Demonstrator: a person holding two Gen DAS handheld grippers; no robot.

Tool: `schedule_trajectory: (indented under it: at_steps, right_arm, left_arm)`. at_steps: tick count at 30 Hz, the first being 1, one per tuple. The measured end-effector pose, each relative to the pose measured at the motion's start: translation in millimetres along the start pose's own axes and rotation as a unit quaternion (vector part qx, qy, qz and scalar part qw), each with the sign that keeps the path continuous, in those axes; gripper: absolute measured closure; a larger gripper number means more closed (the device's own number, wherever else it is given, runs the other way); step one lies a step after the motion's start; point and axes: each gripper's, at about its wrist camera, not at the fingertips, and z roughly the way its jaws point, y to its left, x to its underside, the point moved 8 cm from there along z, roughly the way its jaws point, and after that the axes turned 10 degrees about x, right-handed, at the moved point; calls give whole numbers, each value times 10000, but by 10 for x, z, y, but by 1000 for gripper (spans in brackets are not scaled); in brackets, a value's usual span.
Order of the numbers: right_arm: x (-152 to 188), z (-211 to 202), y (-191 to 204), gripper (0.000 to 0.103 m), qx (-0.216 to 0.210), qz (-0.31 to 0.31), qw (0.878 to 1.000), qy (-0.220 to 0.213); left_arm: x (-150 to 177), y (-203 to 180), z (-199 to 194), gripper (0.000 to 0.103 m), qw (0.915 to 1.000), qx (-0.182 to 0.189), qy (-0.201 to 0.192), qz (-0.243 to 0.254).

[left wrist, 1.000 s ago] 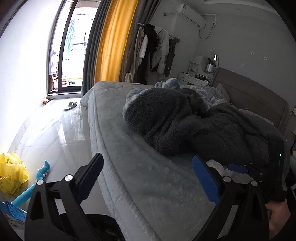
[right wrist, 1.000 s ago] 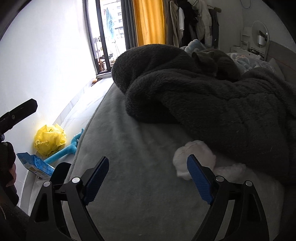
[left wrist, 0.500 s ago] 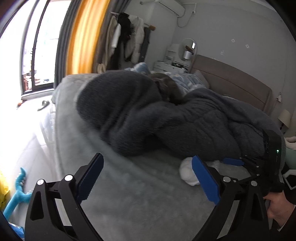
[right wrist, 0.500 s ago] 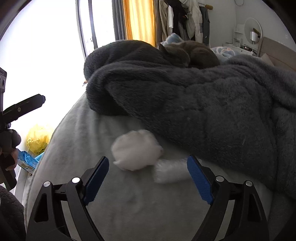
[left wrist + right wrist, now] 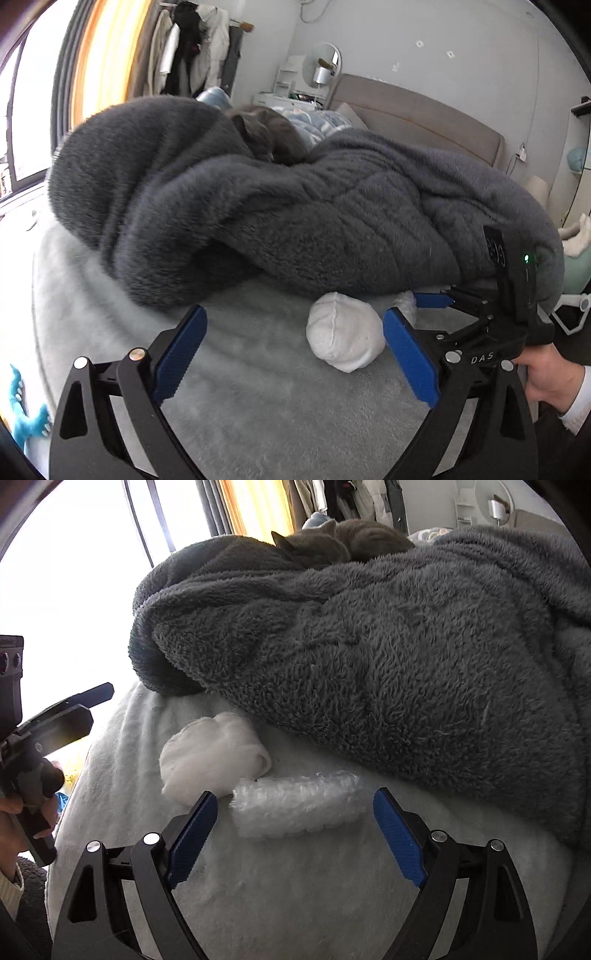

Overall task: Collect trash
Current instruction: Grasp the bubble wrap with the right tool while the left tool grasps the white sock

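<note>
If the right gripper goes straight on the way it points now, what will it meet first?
Most likely the white fluffy roll lying on the bed between its open fingers; the grey blanket is behind it. Depth is unclear.

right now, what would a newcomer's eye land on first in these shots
First the big dark grey fleece blanket heaped across the pale bed, with a grey cat curled asleep on top of it. Next, two white things lie at the blanket's near edge: a balled white wad and a fuzzy white roll just in front of the right gripper, whose blue jaws stand open and empty.
</note>
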Motion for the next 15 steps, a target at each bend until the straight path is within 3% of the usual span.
schedule_trajectory:
  at_steps: [3, 10, 15]
  right_arm:
    - [8, 52, 29, 35, -87, -101, 9999, 89]
    - [10, 34, 34, 40, -142, -224, 9995, 151]
    - [8, -92, -99, 40, -192, -95, 9998, 40]
  left_arm:
    - [44, -5, 140, 6, 9997, 152, 182, -27]
    - [136, -124, 416, 7, 9975, 451, 535, 91]
    - [156, -135, 545, 19, 9966, 468, 668, 61]
